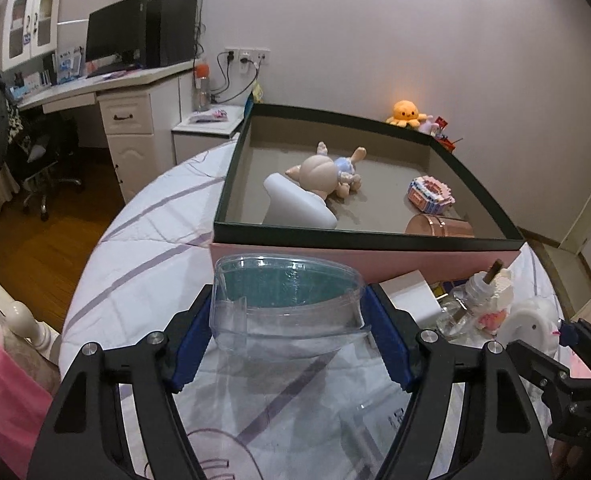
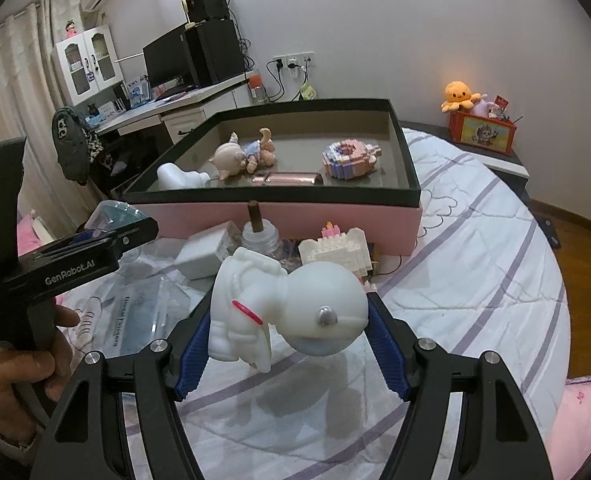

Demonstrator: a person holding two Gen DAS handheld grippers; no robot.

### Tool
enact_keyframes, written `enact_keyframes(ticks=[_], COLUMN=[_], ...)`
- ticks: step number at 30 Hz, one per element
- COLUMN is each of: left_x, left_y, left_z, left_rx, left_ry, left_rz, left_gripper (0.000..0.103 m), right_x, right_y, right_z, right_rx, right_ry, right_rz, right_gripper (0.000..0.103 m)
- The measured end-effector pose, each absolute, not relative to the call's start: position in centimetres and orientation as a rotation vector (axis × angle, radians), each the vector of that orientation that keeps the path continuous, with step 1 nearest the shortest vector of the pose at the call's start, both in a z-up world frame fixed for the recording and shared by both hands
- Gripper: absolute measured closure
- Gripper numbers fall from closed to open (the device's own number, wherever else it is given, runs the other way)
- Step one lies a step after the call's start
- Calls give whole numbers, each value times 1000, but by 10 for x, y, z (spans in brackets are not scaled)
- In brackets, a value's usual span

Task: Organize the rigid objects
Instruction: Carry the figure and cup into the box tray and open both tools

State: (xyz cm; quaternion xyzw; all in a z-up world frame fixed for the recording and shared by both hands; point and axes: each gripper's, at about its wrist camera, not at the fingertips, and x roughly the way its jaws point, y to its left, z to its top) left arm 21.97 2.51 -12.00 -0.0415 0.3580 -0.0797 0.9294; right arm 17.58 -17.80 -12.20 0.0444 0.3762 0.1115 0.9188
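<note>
My left gripper (image 1: 289,322) is shut on a clear plastic tub (image 1: 287,300) with a teal bottom, held above the bed just in front of the box. My right gripper (image 2: 291,330) is shut on a white astronaut figure (image 2: 251,292), which lies sideways between the blue pads. An open box with a dark green rim (image 1: 367,240) sits on a pink base. It holds a doll (image 1: 327,172), a white bottle-like thing (image 1: 295,204), a pink brick-built ring (image 1: 429,194) and a rose-gold cylinder (image 1: 439,226). The left gripper (image 2: 107,236) also shows in the right wrist view, in a person's hand.
On the quilted bedspread (image 2: 475,264) before the box lie a small glass bottle with a stick (image 2: 261,236), a white brick model (image 2: 343,248), a white carton (image 2: 207,256) and a clear plastic pack (image 2: 135,312). A desk and chair (image 1: 35,152) stand at the far left.
</note>
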Motion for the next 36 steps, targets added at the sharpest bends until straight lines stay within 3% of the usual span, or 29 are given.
enact_keyframes(ticks=[22,28,36], left_x=[229,279,389], left_y=[20,16,-10], left_z=[-42,-15,-41], left_rx=[-50,-44,-7], left_ry=[557,540,691], left_rz=[-209,-246,-258], left_gripper=[29,29,29], right_x=[222,280,374], right_y=[-179,-189,-198], right_z=[-41,-28,-66], right_rx=[2,14,41], right_ry=[613,624,792], right_rz=[240,251,245], right_gripper=[31,31,31])
